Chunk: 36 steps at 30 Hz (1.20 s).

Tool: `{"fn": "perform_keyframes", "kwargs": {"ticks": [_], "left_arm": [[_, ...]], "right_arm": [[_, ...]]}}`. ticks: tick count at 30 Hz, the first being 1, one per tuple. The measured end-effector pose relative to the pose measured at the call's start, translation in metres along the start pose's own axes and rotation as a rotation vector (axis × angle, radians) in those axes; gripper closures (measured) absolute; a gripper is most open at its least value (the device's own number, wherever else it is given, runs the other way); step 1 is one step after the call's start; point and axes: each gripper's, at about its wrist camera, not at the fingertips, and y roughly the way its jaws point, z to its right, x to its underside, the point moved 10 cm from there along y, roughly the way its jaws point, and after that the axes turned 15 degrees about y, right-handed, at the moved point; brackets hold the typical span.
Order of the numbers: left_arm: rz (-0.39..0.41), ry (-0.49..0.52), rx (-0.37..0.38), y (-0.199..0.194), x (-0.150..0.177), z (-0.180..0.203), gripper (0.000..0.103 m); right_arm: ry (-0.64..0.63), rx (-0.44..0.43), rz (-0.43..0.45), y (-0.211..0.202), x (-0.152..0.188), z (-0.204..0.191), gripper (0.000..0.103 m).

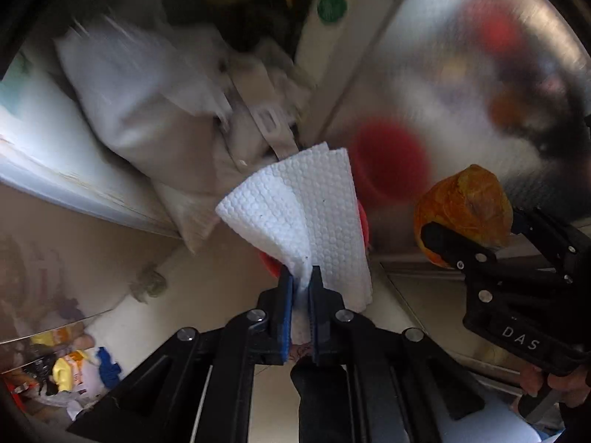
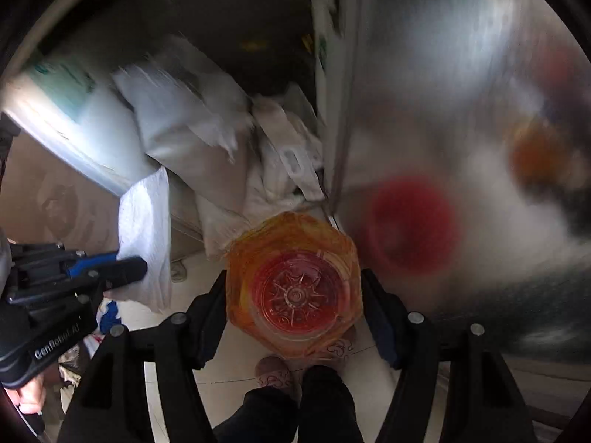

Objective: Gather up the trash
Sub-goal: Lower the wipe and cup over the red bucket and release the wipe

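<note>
I seem to be working in a cluttered back room or storage corner of a home. Pale floor tiles (image 2: 173,336) run under me, stuffed white sacks (image 1: 147,110) are piled against a brushed-metal panel (image 1: 461,55) that looks like an appliance side, and a heap of mixed clutter (image 1: 74,373) lies on the floor. The person's feet wear patterned slippers (image 2: 273,373).

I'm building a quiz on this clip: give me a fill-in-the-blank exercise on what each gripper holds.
1. The left gripper is shut on a white ____.
2. The right gripper grips an ____ bottle.
3. Both grippers point ____ toward the floor.

Missing: paper towel; orange; down
</note>
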Motion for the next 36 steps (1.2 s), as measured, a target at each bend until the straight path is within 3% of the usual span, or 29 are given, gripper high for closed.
{"fn": "perform_keyframes", "kwargs": {"ticks": [4,10,14,19,25,36], "left_arm": [[-0.035,0.076,0.021,0.052,0.006,0.009,0.096],[-0.075,0.187,0.072,0.098,0.011,0.03,0.094],[-0.098,0.233,0.071,0.115,0.01,0.038,0.072],[-0.149,0.261,0.061,0.133,0.011,0.04,0.071],[-0.138,0.235,0.061,0.126,0.009,0.038,0.071],[-0.059,0.134,-0.009,0.108,0.01,-0.01,0.037]], "right_arm": [[0.04,0.028,-0.027,0.046,0.01,0.021,0.038],[0.094,0.071,-0.065,0.086,0.032,0.051,0.038],[0.135,0.077,-0.083,0.095,0.036,0.063,0.038],[0.161,0.08,-0.093,0.101,0.038,0.069,0.038],[0.158,0.072,-0.087,0.092,0.036,0.069,0.038],[0.068,0.009,-0.117,0.103,0.032,0.036,0.038]]}}
